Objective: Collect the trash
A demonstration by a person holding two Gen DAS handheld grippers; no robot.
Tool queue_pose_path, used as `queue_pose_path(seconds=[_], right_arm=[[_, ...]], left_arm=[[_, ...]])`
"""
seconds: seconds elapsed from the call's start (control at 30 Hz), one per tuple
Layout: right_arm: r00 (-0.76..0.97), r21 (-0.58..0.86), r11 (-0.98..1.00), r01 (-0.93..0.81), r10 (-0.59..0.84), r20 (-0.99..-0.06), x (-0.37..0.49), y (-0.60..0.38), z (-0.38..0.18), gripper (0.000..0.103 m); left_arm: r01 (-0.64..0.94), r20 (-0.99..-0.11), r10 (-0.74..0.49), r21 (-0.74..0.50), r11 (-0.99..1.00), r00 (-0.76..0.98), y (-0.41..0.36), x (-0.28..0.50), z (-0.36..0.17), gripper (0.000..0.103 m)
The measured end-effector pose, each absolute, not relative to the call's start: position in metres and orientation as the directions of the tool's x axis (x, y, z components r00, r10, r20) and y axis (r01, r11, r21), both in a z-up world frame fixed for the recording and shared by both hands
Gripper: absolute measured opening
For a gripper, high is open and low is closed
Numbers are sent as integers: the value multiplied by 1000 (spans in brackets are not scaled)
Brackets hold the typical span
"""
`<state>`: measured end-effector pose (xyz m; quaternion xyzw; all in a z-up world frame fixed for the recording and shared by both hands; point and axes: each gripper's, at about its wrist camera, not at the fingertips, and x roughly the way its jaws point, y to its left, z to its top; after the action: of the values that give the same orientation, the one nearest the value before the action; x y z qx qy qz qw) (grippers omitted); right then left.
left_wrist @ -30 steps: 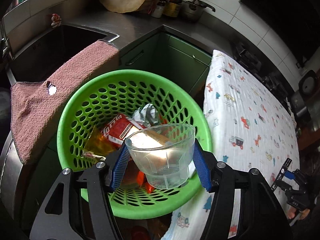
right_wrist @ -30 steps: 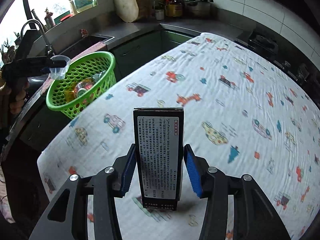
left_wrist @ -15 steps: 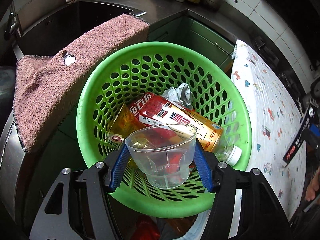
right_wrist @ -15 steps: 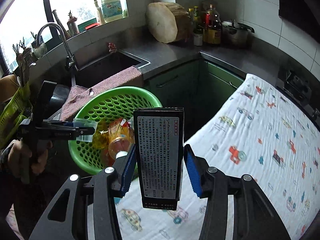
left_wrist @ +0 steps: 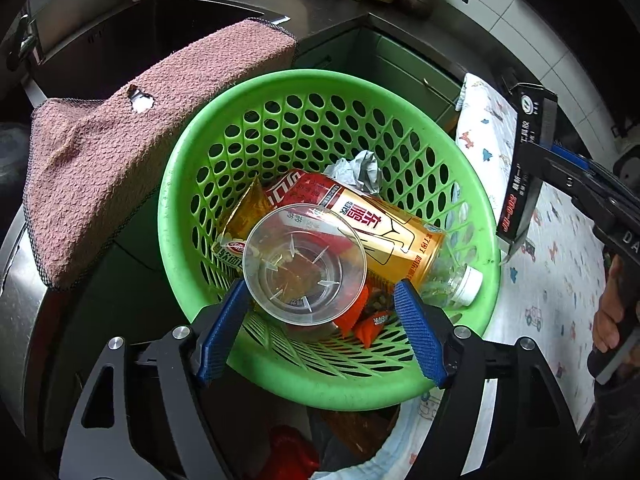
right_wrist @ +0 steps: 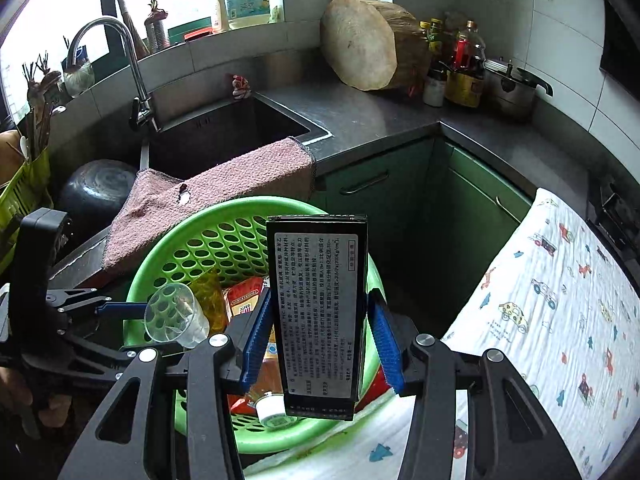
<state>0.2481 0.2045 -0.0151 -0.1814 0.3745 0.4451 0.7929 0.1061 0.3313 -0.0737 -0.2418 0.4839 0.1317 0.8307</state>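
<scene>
While the left hand-held gripper [left_wrist: 320,316], jaws just parting, frees the clear cup [left_wrist: 304,264] above the green basket [left_wrist: 192,184], the right hand-held gripper [right_wrist: 320,336] clamps the black box [right_wrist: 320,312].

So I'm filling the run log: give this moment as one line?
left tongs: just opened, clear cup dropping | right tongs: shut on black box | over green basket

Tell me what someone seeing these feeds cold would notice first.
First the bright green basket of trash at the counter's edge, a red and gold bottle lying across it. The clear plastic cup sits tilted over it between the left gripper pads, whose jaws have just been opening; the pads stand clear of it. The right gripper grips a tall black box above the basket's near rim.
</scene>
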Motion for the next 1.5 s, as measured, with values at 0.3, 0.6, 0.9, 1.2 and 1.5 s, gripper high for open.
queue_pose_path(seconds=[0.3,0.6,0.9,1.2,1.5], right_arm=[[298,67,525,-849,578,-760,242,212,-18,52],[330,56,542,-839,587,-739,233,190,-7,69],[359,73,567,-820,610,-707,209,150,9,84],[385,80,600,-796,604,-698,181,113,10,89],[416,111,653,-749,595,-688,161,71,12,92]], left_arm=[[-457,-859,-1,-274,846,512,336,98,-67,81],[-455,-852,19,-261,851,524,330,87,-61,84],[-448,-822,32,-277,850,568,318,65,-47,86],[-432,-782,85,-248,867,618,294,45,-25,93],[-394,-726,169,-150,907,667,253,31,-3,97]])
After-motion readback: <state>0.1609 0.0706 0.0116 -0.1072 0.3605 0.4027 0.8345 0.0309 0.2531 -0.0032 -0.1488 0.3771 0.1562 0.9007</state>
